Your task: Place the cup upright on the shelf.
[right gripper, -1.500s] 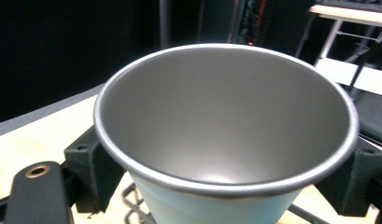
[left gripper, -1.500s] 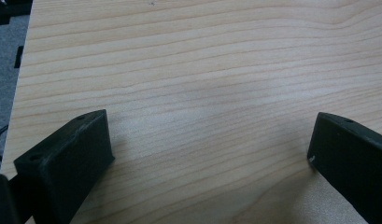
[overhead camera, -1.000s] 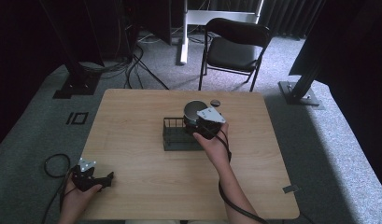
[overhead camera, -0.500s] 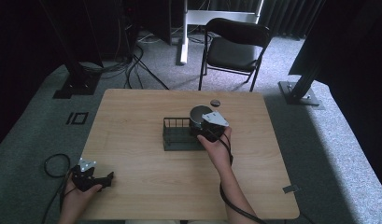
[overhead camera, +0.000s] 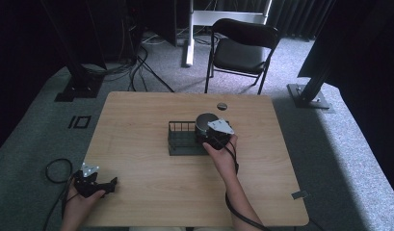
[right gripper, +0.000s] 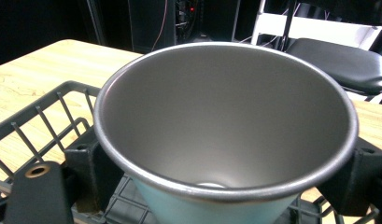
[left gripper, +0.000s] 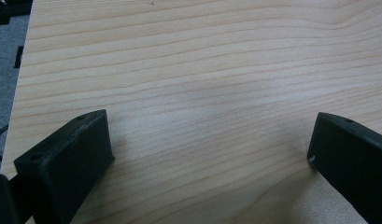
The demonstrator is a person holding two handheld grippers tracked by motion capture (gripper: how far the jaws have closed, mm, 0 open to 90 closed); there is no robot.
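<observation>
Wooden table now carries the right gripper lower than a moment ago, its jaws clamped on the metal cup over the wire basket, so placing seems near, while the left gripper rests wide open.

Hidden below its rim in the right gripper view: the base of the pale blue metal cup with the grey inside, cut off by the bottom edge, with most of the dark wire basket behind and under it, and the black jaws pressed to its sides covered in part. Too small to make out in the high view: the round dark object near the far edge of the light wooden table. Cut off at the bottom and side edges of the left gripper view: both black jaws, standing wide apart.
</observation>
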